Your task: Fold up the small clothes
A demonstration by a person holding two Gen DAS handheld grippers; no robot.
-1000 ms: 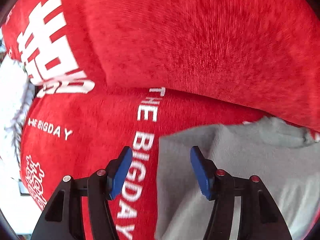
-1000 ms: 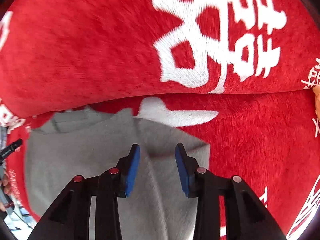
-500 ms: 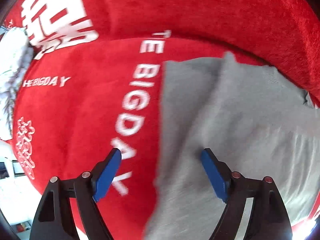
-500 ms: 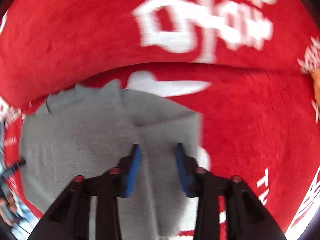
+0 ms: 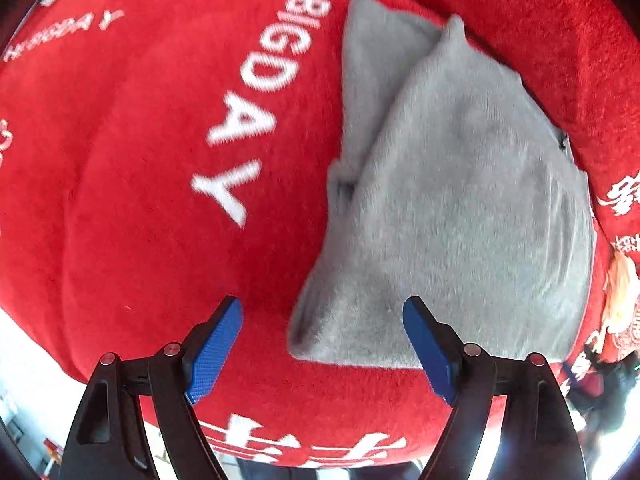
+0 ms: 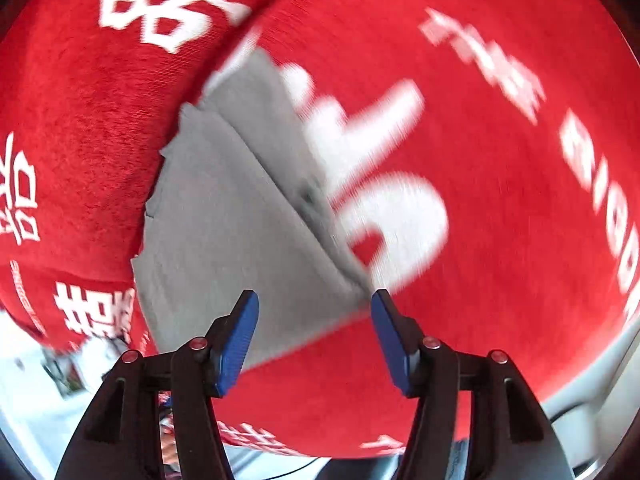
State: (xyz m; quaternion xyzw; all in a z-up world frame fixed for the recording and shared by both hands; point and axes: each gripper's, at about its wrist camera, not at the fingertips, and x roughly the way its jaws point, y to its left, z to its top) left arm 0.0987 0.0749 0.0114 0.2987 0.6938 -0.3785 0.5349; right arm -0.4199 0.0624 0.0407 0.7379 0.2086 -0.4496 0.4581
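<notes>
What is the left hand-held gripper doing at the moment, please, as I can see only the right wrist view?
Observer: The left hand-held gripper is open and holds nothing.
Operator: Thank you. Where does it stand relative to the grey garment?
Observer: In the left wrist view, the near corner of the grey garment lies between its fingers. One finger shows against the garment, the other against the red cloth beside it. I cannot tell whether either touches.
</notes>
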